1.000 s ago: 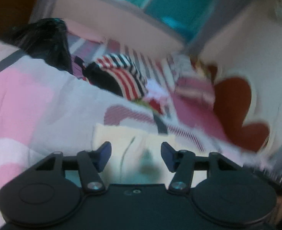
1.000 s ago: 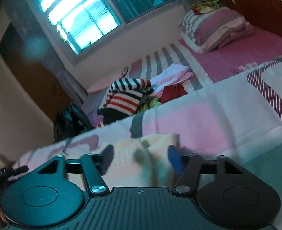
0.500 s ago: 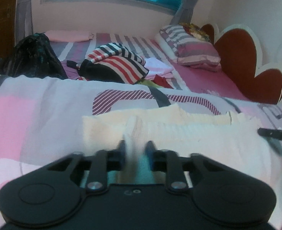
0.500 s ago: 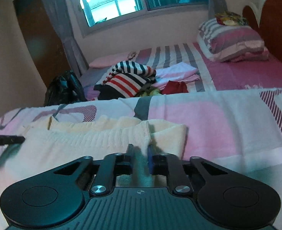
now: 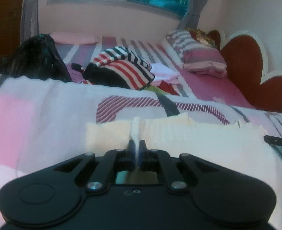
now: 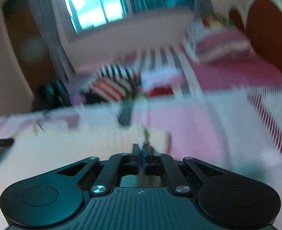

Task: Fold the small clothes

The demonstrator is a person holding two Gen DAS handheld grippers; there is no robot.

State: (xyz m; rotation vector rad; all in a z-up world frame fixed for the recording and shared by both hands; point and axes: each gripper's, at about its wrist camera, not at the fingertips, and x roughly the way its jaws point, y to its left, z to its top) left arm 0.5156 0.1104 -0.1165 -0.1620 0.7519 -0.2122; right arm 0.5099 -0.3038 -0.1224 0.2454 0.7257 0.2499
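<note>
Both grippers are clenched on the cream knit top (image 5: 188, 140): left gripper (image 5: 136, 149) pinches a ridge near its left edge, right gripper (image 6: 142, 154) near its right, so the top, flat on the near pink blanket (image 5: 35, 115), can be folded evenly.

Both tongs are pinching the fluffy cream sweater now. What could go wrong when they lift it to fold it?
1. Each of the tongs, left and right, pinches only a thin ridge of the cream sweater, so the knit might slip out.
2. The sweater lies on a soft patterned blanket; the tongs may drag or snag the blanket too.
3. The right view is blurred, so fast moves may make a crooked fold.
</note>
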